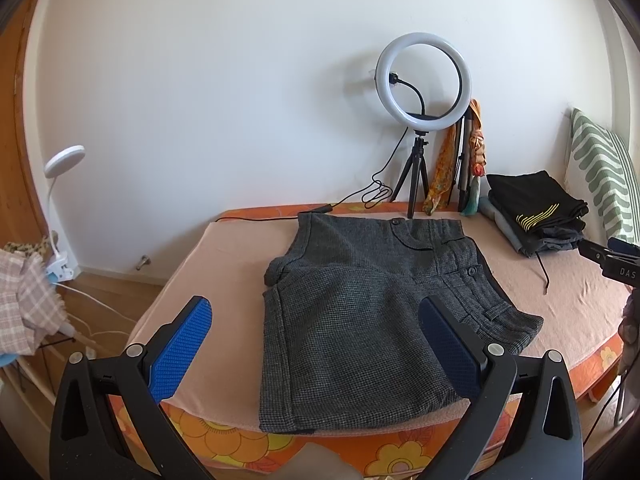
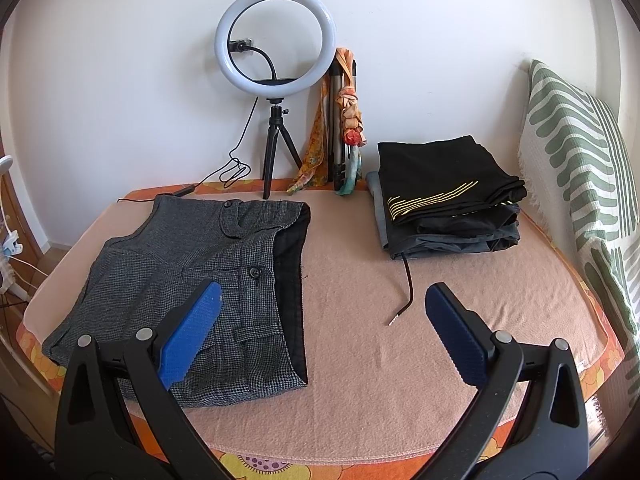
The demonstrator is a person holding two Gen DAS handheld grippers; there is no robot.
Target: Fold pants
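Both grippers are held above the near edge of the pink blanket [image 2: 400, 360], and nothing is gripped. The left gripper [image 1: 316, 320] is spread wide, its blue pads hanging over the near half of the grey pants [image 1: 360, 320] without touching them. The right gripper [image 2: 324, 304] is spread just as wide, one pad over the pants' waistband side, the other over bare blanket.

Open room is seen to the right of the pants: a broad stretch of bare blanket, crossed only by a black drawstring [image 2: 406, 292] trailing from the stack of folded dark clothes [image 2: 444, 196]. That stack is set well apart from the pants, toward the far right corner, with a green-and-white striped cushion [image 2: 576, 152] propped beyond it. Behind the pants, by the wall, a ring light [image 2: 275, 40] on a small tripod is stood, a cable running from it along the far edge, and a patterned scarf [image 2: 348, 120] is hung on a stand just beside it. To the left of the pants the blanket ends quickly at the bed's edge, where a white clip lamp [image 1: 64, 160] is seen.

The pants are laid flat on the left half of the blanket. They are short, of grey houndstooth weave, folded in half, the black lining [image 2: 290, 264] shown along the waist opening facing right. Two buttons and a belt loop are visible. The near hem overhangs the blanket's front edge.
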